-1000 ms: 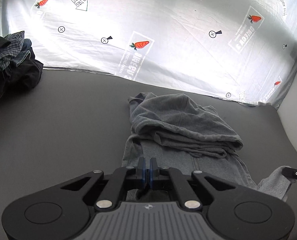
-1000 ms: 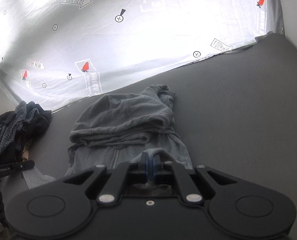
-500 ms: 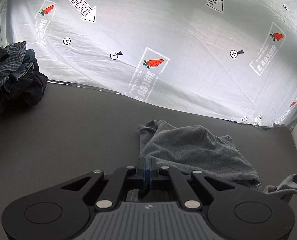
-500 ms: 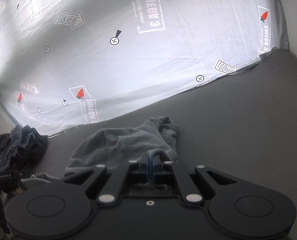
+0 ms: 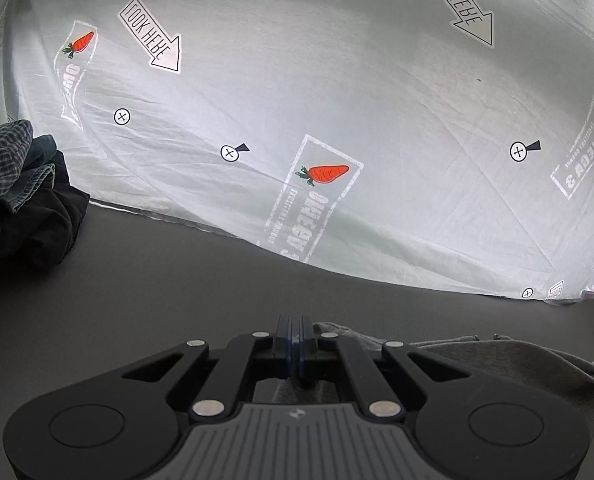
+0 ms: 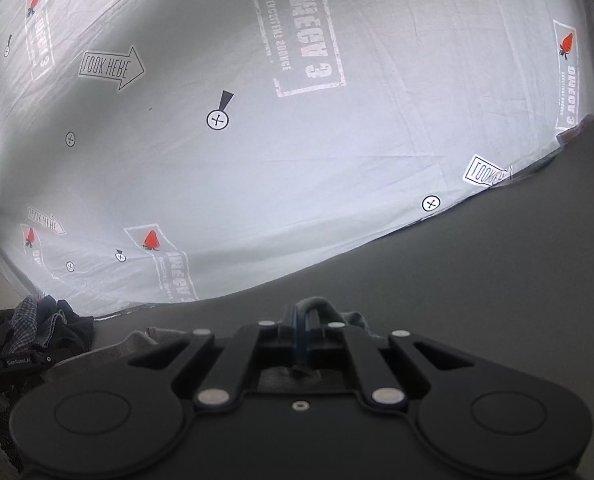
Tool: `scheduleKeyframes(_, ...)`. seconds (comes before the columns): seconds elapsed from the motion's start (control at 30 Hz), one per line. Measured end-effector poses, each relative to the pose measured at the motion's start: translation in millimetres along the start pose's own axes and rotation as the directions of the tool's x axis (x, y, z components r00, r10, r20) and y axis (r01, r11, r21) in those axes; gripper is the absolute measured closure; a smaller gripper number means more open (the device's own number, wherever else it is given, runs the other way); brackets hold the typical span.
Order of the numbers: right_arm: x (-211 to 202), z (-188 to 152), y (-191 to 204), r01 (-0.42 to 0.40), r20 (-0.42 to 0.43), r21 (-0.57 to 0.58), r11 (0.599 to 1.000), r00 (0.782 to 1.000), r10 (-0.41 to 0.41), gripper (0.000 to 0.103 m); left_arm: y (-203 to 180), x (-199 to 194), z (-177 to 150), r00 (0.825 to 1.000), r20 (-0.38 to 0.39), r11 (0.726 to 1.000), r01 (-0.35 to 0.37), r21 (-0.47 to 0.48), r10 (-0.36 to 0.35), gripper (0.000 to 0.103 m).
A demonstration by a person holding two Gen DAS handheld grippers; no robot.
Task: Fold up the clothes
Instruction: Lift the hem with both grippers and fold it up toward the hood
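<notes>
A grey garment (image 5: 497, 360) hangs between my two grippers above the dark grey table (image 5: 157, 280). My left gripper (image 5: 295, 336) is shut on one edge of it; the cloth stretches away to the right, mostly hidden behind the gripper body. My right gripper (image 6: 309, 320) is shut on another edge, with a fold of grey cloth (image 6: 317, 305) bunched over the fingertips. More of the garment (image 6: 145, 338) trails to the left there.
A pile of dark and checked clothes (image 5: 13, 192) lies at the table's left side, also in the right wrist view (image 6: 37, 324). A white printed sheet (image 5: 337, 100) stands behind the table. The other gripper's tip (image 6: 13, 362) shows at the left.
Both grippers have lifted and tilted up with the grey garment. The garment, spread on the table before, has dropped almost out of view beneath the grippers.
</notes>
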State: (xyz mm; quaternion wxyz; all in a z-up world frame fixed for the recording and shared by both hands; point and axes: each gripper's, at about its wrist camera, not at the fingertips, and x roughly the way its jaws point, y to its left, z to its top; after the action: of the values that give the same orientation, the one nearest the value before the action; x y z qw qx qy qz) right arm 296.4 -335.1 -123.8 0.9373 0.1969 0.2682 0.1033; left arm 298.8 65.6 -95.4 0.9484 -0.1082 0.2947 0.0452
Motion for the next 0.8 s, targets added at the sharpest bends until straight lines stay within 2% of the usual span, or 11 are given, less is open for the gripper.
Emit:
scheduleKeyframes(0.2, 48, 21, -10, 0.023, -0.003, 0.013, 1.000, 1.000, -0.023, 0.100, -8, 57, 26, 1.000, 0.015, 1.000, -0.008, 0.013, 0.007, 0.100)
scheduleKeyframes(0.4, 106, 23, -36, 0.114, -0.111, 0.104, 0.988, 0.989, -0.102, 0.097, -4, 113, 35, 0.996, -0.021, 0.996, -0.091, -0.005, 0.091, 0.098)
scheduleKeyframes(0.5, 112, 29, -45, 0.169, -0.076, 0.157, 0.973, 0.984, -0.159, 0.077, 1, 120, 39, 0.994, -0.014, 0.994, -0.104, -0.013, 0.104, 0.095)
scheduleKeyframes(0.57, 107, 36, -51, 0.175, -0.039, 0.187, 0.967, 0.985, -0.171, 0.070, 2, 119, 40, 0.994, -0.006, 0.994, -0.106, -0.002, 0.106, 0.084)
scheduleKeyframes(0.63, 101, 41, -57, 0.188, -0.015, 0.204, 0.961, 0.982, -0.188, 0.056, 1, 115, 36, 0.994, -0.016, 0.994, -0.105, 0.021, 0.106, 0.068)
scheduleKeyframes(0.67, 98, 42, -59, 0.194, -0.008, 0.208, 0.959, 0.980, -0.197, 0.053, 0, 114, 34, 0.994, -0.026, 0.994, -0.105, 0.030, 0.106, 0.063)
scheduleKeyframes(0.73, 92, 40, -61, 0.206, -0.014, 0.194, 0.959, 0.978, -0.207, 0.042, -3, 108, 25, 0.995, -0.058, 0.996, -0.081, 0.033, 0.083, 0.050)
scheduleKeyframes(0.77, 89, 36, -61, 0.214, -0.024, 0.177, 0.961, 0.977, -0.213, 0.038, -4, 105, 20, 0.995, -0.073, 0.998, -0.064, 0.028, 0.066, 0.047)
scheduleKeyframes(0.8, 86, 31, -60, 0.222, -0.036, 0.152, 0.963, 0.975, -0.219, 0.027, -4, 102, 14, 0.995, -0.091, 0.999, -0.047, 0.022, 0.049, 0.041)
